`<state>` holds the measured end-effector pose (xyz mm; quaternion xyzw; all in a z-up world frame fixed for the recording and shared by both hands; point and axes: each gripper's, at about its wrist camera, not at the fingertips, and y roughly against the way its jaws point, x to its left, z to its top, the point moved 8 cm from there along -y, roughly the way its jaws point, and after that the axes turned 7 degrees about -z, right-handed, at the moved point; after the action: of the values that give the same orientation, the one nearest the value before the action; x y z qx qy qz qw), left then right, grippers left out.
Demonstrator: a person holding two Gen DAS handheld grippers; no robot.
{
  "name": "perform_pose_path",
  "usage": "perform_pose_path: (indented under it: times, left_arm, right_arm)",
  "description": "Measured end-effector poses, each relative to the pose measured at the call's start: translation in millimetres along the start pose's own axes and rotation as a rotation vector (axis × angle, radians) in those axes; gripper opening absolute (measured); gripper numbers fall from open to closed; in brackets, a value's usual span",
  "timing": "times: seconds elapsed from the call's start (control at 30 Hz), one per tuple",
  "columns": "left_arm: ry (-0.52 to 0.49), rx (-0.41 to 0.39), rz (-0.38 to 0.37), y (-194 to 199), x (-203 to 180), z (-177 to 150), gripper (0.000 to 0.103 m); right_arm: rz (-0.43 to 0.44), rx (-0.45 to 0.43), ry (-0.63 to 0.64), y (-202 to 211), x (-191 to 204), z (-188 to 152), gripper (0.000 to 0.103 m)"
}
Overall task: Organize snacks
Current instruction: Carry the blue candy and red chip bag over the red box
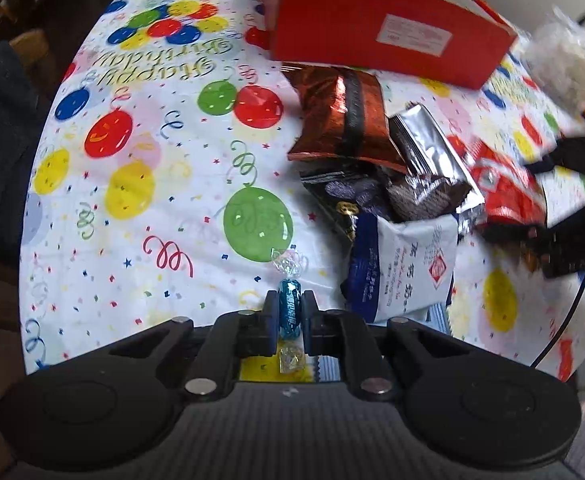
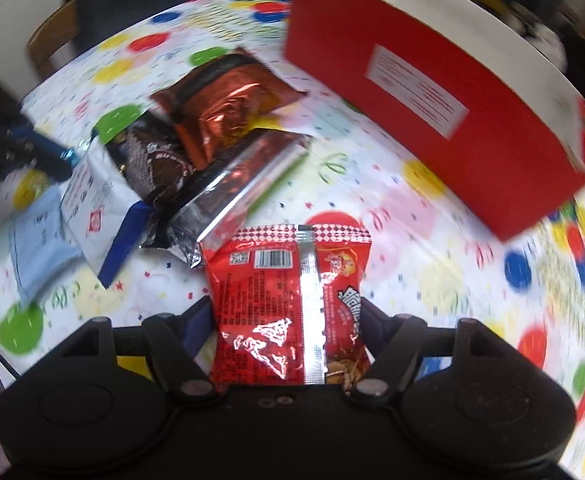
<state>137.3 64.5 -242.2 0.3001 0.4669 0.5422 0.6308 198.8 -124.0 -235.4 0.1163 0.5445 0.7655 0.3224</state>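
L fingers (image 1: 290,312) clamped on blue candy (image 1: 289,309); R fingers (image 2: 288,320) gripped red snack pkt (image 2: 288,300) above desk (image 1: 152,200).

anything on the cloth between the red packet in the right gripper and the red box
Nothing visible does. Bare tablecloth lies between the red packet and the red box; the snack pile sits off to the left.

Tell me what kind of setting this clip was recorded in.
Probably a home dining or party table. A "Happy Birthday" balloon tablecloth covers it, loose snack packets lie in a pile beside a red box, and what looks like a wooden chair stands at the far edge.
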Motion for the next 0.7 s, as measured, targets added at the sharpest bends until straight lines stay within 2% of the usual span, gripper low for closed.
perform_pose_path:
  times: [0.23, 0.33, 0.47, 0.7]
  left_arm:
    - [0.106, -0.008, -0.028, 3.2, 10.8, -0.9, 0.011]
    - [0.137, -0.013, -0.032, 8.4, 16.2, -1.8, 0.011]
    - [0.157, -0.045, -0.042, 22.6, 19.1, 1.7, 0.011]
    - [0.180, -0.113, -0.050, 53.0, 14.0, 24.1, 0.011]
  right_arm:
    - [-0.086, -0.008, -0.214, 15.2, -4.7, -14.1, 0.073]
    - [-0.091, -0.023, -0.293, 27.4, -10.9, -19.3, 0.073]
    - [-0.107, -0.058, -0.356, 45.2, -18.3, -19.5, 0.073]
    - [-0.101, -0.114, -0.423, 68.2, -28.8, 0.2, 0.073]
